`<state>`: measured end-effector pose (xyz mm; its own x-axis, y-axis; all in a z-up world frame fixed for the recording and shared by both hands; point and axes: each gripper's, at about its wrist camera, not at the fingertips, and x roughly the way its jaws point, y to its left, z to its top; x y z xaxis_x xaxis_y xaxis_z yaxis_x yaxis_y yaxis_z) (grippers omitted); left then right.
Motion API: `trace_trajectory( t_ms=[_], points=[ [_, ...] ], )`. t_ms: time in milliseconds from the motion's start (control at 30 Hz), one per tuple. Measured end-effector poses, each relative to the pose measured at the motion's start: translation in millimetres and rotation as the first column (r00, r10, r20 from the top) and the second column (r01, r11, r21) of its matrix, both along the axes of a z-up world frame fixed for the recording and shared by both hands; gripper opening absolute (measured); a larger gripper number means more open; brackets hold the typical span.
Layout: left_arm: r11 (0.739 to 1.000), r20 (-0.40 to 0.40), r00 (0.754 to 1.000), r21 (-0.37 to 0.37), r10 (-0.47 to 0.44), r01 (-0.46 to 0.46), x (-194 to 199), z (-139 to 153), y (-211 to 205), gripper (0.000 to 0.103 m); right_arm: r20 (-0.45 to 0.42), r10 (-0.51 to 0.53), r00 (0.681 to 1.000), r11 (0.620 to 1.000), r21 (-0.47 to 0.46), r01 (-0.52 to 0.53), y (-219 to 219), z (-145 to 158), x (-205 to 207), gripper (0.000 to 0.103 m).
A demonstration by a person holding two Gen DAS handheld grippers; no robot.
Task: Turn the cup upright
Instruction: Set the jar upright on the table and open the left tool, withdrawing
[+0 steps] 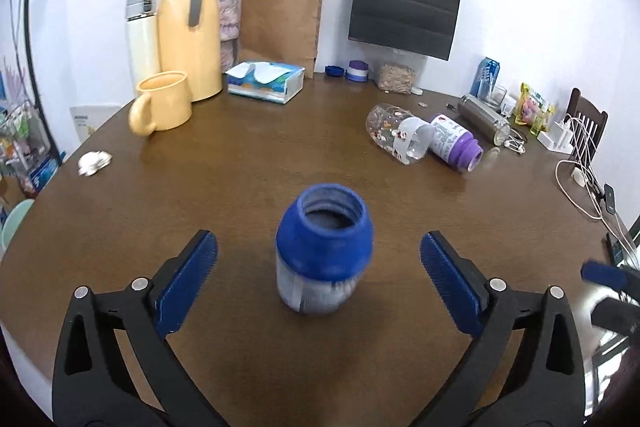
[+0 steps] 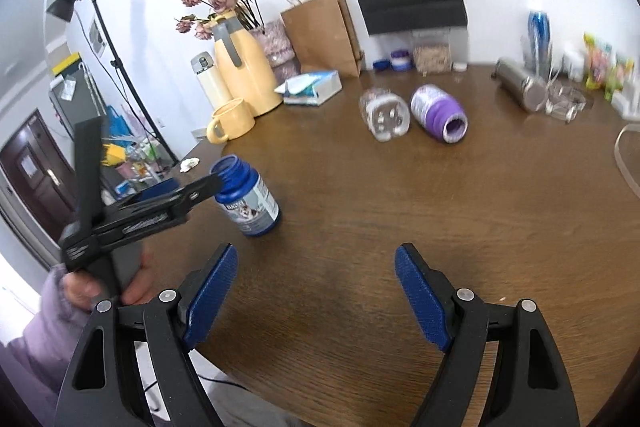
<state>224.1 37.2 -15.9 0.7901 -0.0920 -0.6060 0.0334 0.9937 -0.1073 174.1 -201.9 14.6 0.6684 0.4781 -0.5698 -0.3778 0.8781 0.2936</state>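
Observation:
A blue-topped cup [image 1: 324, 251] with a white label stands upright, mouth up, on the brown table [image 1: 240, 167]. It also shows in the right wrist view [image 2: 248, 203]. My left gripper [image 1: 319, 267] is open, its blue pads wide apart on either side of the cup, not touching it. My right gripper [image 2: 316, 291] is open and empty over bare table, to the right of the cup. A purple-topped cup [image 1: 456, 141] and a clear cup [image 1: 398, 133] lie on their sides further back.
A yellow mug [image 1: 162, 103], yellow jug [image 1: 190, 27], tissue pack [image 1: 266, 81], paper bags [image 1: 280, 19] and a steel bottle [image 1: 484, 117] stand along the far edge. Cables and a charger [image 1: 576, 163] lie at the right edge.

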Motion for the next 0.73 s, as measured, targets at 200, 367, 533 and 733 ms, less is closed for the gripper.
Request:
trace_trajectory(
  t_ms=[200,367,533,733],
  points=[
    [0.999,0.015,1.0,0.053,0.0,-0.001,-64,39,-5,0.103,0.075,-0.048,0.996,0.997,-0.062,0.053,5,24,-38,0.085],
    [0.997,0.02,0.999,0.077,0.027,-0.028,-139,55,-9,0.103,0.104,-0.091,0.99,0.986,-0.131,0.104,10,32,-84,0.085],
    [0.994,0.029,0.997,0.087,0.07,-0.072,-210,51,-7,0.103,0.09,-0.118,0.989,0.986,-0.107,0.127,12,26,-143,0.085],
    [0.992,0.026,0.999,0.114,0.045,-0.047,-235,44,-14,0.103,0.081,-0.117,0.99,0.985,-0.114,0.126,15,22,-157,0.085]
  ],
)
